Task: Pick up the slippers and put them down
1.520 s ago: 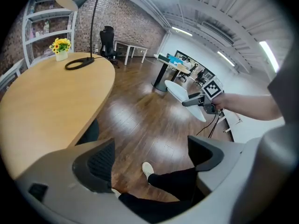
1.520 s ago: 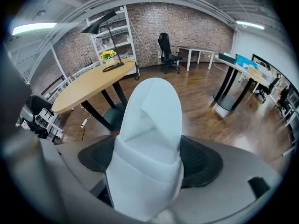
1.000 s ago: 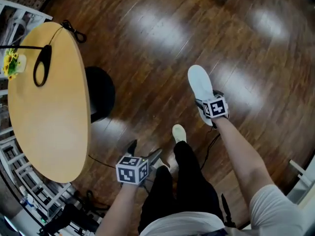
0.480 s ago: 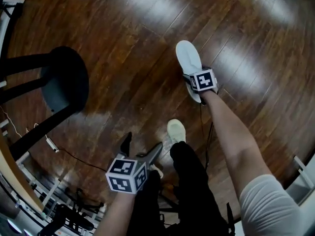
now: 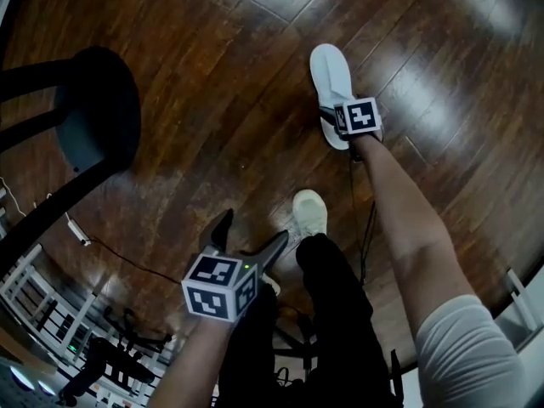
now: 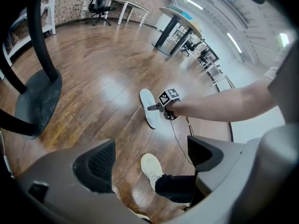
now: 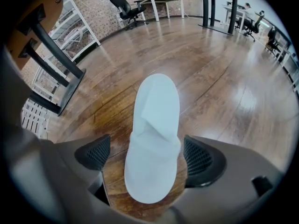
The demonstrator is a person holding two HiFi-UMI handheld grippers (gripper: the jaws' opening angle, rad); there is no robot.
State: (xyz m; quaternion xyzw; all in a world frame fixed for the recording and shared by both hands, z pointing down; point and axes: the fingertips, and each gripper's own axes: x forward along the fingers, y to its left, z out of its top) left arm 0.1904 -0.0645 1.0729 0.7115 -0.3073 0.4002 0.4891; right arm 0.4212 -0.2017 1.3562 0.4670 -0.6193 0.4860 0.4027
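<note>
One white slipper [image 5: 330,75] lies flat on the dark wooden floor. My right gripper [image 5: 333,117] is down at its rear half, with the jaws open on either side. In the right gripper view the slipper [image 7: 155,139] fills the gap between the pads; the right pad is almost against it and the left pad stands clear. My left gripper [image 5: 252,235] hangs open and empty above the floor, beside the person's pale shoe [image 5: 309,212]. The left gripper view looks past its own jaws [image 6: 149,160] to the slipper [image 6: 146,104] and the right gripper [image 6: 156,107]. No second slipper is in view.
A black pedestal base [image 5: 93,117] with its dark legs stands at the left. A thin cable [image 5: 110,253] runs over the floor below it, with metal racks in the lower left corner. An office chair [image 7: 122,3] and desks stand far back.
The head view has swung, so the round yellow table has left the picture. The right gripper stays over the slipper's rear half. The left gripper is still open and has risen slightly.
</note>
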